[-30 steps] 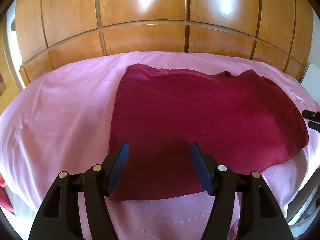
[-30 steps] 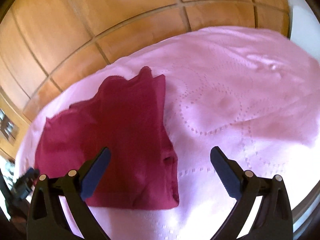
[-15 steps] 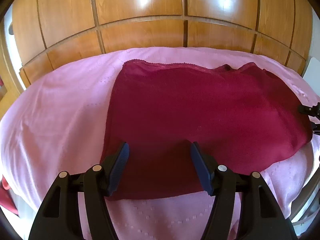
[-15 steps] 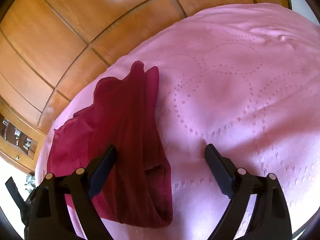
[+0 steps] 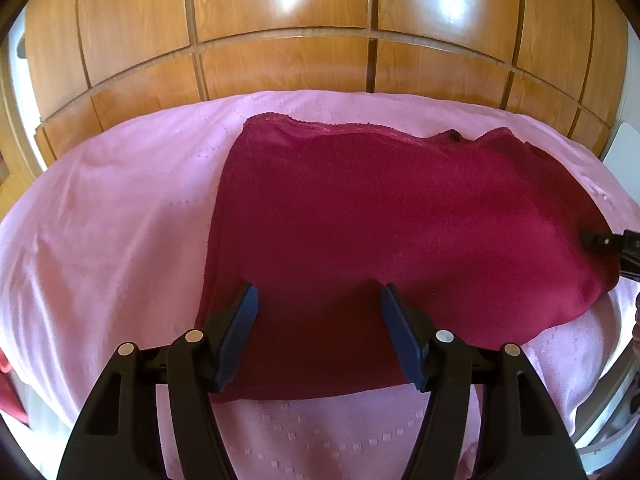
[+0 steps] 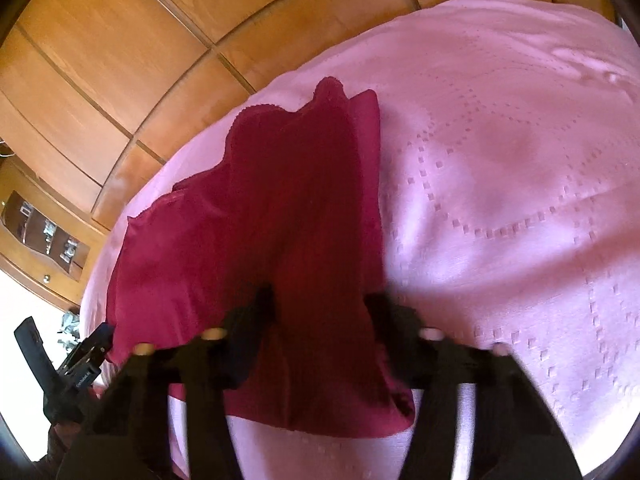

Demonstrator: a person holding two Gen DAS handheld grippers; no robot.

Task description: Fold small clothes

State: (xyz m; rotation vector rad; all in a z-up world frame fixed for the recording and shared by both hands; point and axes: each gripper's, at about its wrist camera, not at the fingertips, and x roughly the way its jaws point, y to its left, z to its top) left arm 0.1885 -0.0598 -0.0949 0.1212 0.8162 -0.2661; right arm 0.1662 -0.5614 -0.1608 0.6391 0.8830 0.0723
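A dark red garment (image 5: 380,216) lies spread on the pink bedcover (image 5: 104,232). My left gripper (image 5: 316,336) is open, its blue pads over the garment's near edge at the left end. In the right wrist view the garment (image 6: 280,208) runs away from me. My right gripper (image 6: 320,320) straddles its near end, the jaws narrowed and blurred with a raised fold of cloth between them; whether they pinch it I cannot tell. The right gripper's tip (image 5: 604,242) shows at the right edge of the left wrist view.
A wooden panelled wardrobe (image 5: 320,32) stands right behind the bed. A wooden dresser with small items (image 6: 44,232) is at the far left. The left gripper's body (image 6: 68,368) shows at the lower left. The bed's near edge lies just below both grippers.
My right gripper has moved left and forward onto the garment's end and its jaws have narrowed around a fold. My left gripper has edged slightly forward over the near edge, still open.
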